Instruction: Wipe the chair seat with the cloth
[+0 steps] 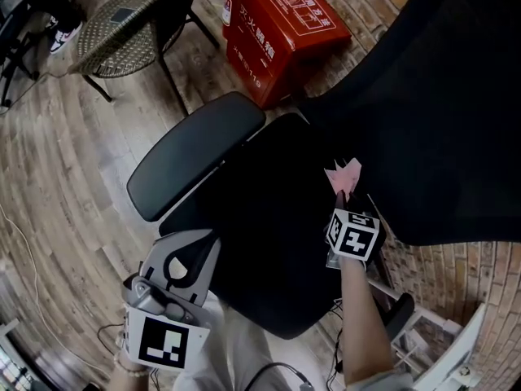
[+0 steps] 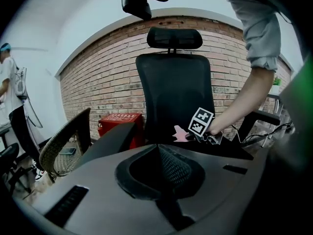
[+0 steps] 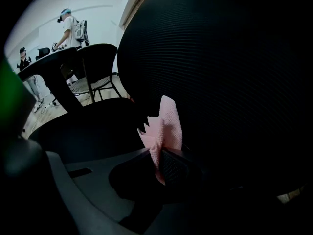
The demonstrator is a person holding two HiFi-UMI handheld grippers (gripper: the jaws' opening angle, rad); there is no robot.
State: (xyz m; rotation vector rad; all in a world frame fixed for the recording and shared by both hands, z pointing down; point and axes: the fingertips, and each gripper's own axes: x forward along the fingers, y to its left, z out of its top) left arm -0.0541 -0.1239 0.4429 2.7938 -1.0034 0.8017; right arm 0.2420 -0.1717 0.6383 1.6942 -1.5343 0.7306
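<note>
The black office chair seat (image 1: 260,218) fills the middle of the head view, its tall mesh backrest (image 1: 440,96) to the right. My right gripper (image 1: 343,192) is shut on a crumpled pink cloth (image 1: 343,174) at the seat's rear right, close to the backrest. In the right gripper view the cloth (image 3: 165,124) sticks up from the closed jaws against the dark backrest (image 3: 230,72). My left gripper (image 1: 189,241) hangs off the seat's front left corner, shut with nothing in it. From the left gripper view the cloth (image 2: 181,132) and the seat (image 2: 230,148) lie ahead.
A padded armrest (image 1: 195,153) runs along the seat's left side. A red box (image 1: 277,23) and a wicker chair (image 1: 122,19) stand on the wooden floor beyond. Cables and a white frame (image 1: 440,332) sit at the lower right. A person (image 2: 12,97) stands far left.
</note>
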